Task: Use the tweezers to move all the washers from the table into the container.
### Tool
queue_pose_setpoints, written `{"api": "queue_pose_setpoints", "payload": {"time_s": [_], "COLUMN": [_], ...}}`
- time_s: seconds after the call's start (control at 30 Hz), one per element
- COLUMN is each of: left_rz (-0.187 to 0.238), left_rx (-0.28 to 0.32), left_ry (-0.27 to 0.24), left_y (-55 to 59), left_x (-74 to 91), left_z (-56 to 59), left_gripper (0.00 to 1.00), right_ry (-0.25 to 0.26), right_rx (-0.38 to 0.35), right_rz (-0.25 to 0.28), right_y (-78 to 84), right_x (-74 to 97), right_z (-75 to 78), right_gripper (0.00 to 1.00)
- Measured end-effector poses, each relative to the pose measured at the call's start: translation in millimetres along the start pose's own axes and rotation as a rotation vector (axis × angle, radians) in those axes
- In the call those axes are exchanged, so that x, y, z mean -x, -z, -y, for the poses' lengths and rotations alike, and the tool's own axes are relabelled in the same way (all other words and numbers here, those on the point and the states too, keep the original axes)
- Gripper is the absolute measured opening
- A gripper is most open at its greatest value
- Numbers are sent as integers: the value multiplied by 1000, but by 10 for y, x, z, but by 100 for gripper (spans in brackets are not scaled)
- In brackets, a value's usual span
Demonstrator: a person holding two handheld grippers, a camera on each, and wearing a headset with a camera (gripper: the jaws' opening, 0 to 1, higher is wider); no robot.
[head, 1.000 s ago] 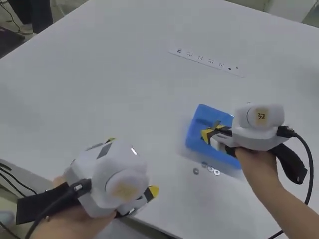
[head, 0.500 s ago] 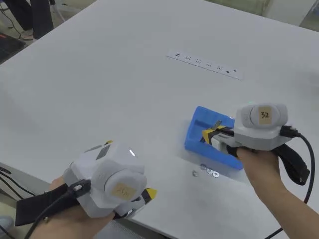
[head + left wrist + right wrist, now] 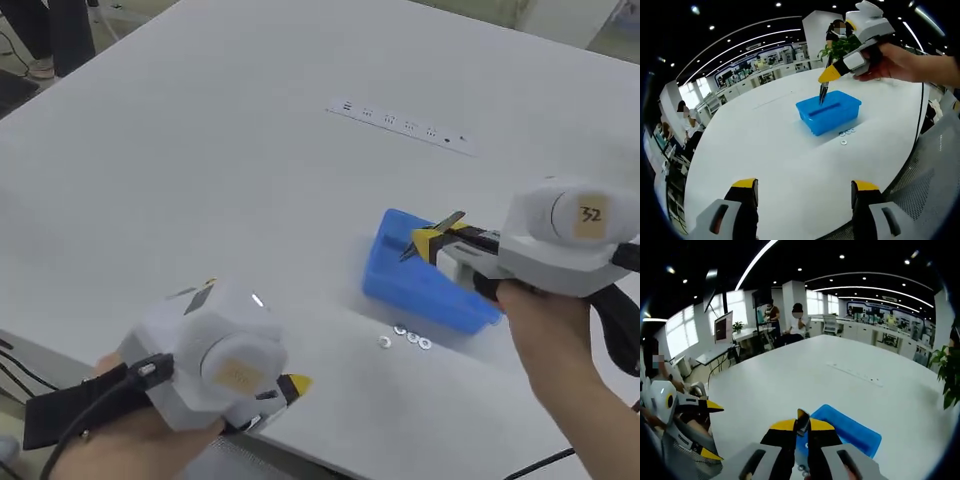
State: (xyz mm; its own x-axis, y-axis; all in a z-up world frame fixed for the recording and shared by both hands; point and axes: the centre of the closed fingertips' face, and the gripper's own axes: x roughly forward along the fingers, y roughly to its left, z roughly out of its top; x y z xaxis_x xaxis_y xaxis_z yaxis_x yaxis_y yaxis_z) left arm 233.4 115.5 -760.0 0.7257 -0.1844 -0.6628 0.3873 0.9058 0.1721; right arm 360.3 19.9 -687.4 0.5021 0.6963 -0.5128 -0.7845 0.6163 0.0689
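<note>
- The right gripper (image 3: pixel 425 243) sits at the centre right of the head view, with its yellow jaws pinched narrow on the tweezers (image 3: pixel 437 230).
- In the right gripper view, the same jaws rise from the bottom centre, pressed together with the tweezers (image 3: pixel 801 421) clamped between them.
- In the left gripper view, the right gripper (image 3: pixel 831 75) enters from the upper right. The tweezers (image 3: pixel 823 92) hang from it, points down, over the open top of the container (image 3: pixel 830 114). I cannot tell whether the points touch anything inside.
- The blue container (image 3: pixel 420 290) lies on the white table (image 3: pixel 200 150), right of centre in the head view.
- The washers (image 3: pixel 412 338) lie in a small cluster on the table just beside the container's near wall, below it in the head view. In the left gripper view they (image 3: pixel 847 132) are just below the container's lower right corner.
- The left gripper (image 3: pixel 255 335) is at the lower left of the head view, near the table's edge. In its own view its 2 jaws stand wide apart with nothing between them.
- In the right gripper view, the left gripper (image 3: pixel 710 431) shows at the lower left, also spread wide.
- A white power strip (image 3: pixel 400 125) lies at the upper centre of the head view, well apart from the container.
</note>
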Motion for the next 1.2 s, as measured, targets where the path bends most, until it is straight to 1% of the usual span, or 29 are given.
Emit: {"api": "queue_pose_setpoints", "payload": {"time_s": [0.17,0.27,0.33,0.43,0.47,0.57,0.6,0.63,0.7,0.8,0.83,0.87,0.9,0.93,1.0,1.03,1.1,1.2], "left_rz": [-4,2,2,4,0,2,2,3,2,4,6,9,29,57,81,79,70,54], "left_rx": [-8,-6,-3,-7,-5,-8,-6,-6,-6,0,-3,-3,2,24,52,65,62,33], "left_ry": [-1,-3,5,7,13,12,13,14,14,17,11,8,-4,-9,-12,-9,-7,-6], "left_y": [9,2,5,3,13,13,15,11,11,8,3,-3,-40,-87,-126,-124,-110,-87], "left_x": [-14,-21,-37,-48,-54,-40,-38,-39,-41,-42,-35,-32,-9,19,45,55,44,32], "left_z": [-1,-10,-2,4,13,15,18,17,16,20,13,7,-14,-38,-64,-73,-61,-28], "left_gripper": [77,77,77,77,77,77,77,77,76,75,76,77,77,77,77,78,79,79], "right_ry": [-13,-9,-12,-8,-11,-21,-28,-37,-36,-41,-37,-30,-27,-21,-10,-9,-8,-9], "right_rx": [-14,-21,-29,-39,-48,-56,-56,-54,-48,-57,-54,-48,-45,-42,-19,-17,-17,-33], "right_rz": [8,-2,-9,-25,-38,-54,-67,-88,-108,-129,-141,-144,-142,-145,-166,-167,-167,-166], "right_y": [22,95,131,239,295,383,423,494,597,715,761,782,792,814,846,855,867,871], "right_x": [79,104,111,122,120,120,116,101,69,21,2,-5,-10,-24,-33,-39,-43,-49], "right_z": [-64,-79,-88,-105,-115,-168,-193,-226,-246,-242,-233,-221,-216,-198,-178,-178,-176,-182], "right_gripper": [4,4,4,4,4,4,4,4,4,4,4,4,4,4,4,4,4,4]}}
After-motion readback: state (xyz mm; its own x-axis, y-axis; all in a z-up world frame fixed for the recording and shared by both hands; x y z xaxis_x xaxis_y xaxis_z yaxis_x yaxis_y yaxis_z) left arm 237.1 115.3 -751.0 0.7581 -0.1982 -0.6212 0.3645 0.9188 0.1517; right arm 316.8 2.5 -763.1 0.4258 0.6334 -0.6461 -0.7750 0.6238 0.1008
